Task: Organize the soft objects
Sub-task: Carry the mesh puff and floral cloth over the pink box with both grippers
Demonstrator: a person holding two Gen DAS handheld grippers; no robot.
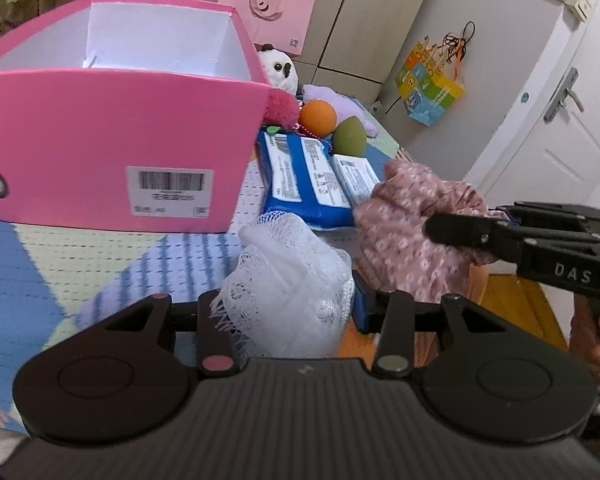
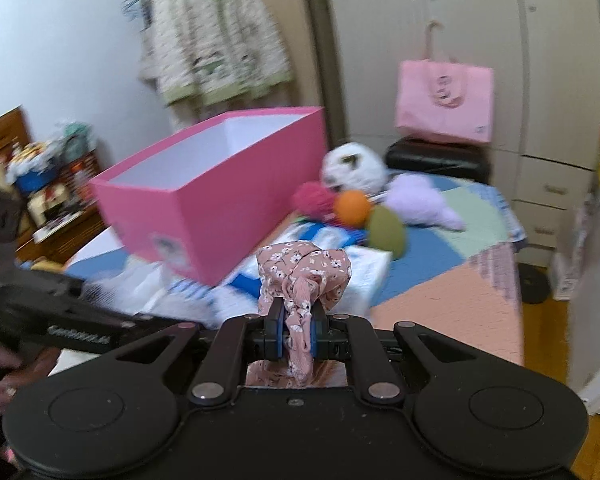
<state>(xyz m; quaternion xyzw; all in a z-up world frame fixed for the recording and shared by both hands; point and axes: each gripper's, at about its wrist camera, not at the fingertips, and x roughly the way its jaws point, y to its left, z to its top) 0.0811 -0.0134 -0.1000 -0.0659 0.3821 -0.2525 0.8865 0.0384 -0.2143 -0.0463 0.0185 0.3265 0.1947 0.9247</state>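
I am holding a floral scrunchie (image 2: 305, 270) clenched in the right hand-held gripper (image 2: 295, 330) and a white mesh bath pouf (image 1: 288, 280) in the left hand-held gripper (image 1: 290, 312); the open pink box (image 2: 220, 196) on the bed is lying ahead-left, nearer the left one.

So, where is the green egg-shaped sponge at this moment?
In the left wrist view the green egg-shaped sponge lies on the bed right of the pink box, just below-right of the orange ball, beside the blue wipes pack.
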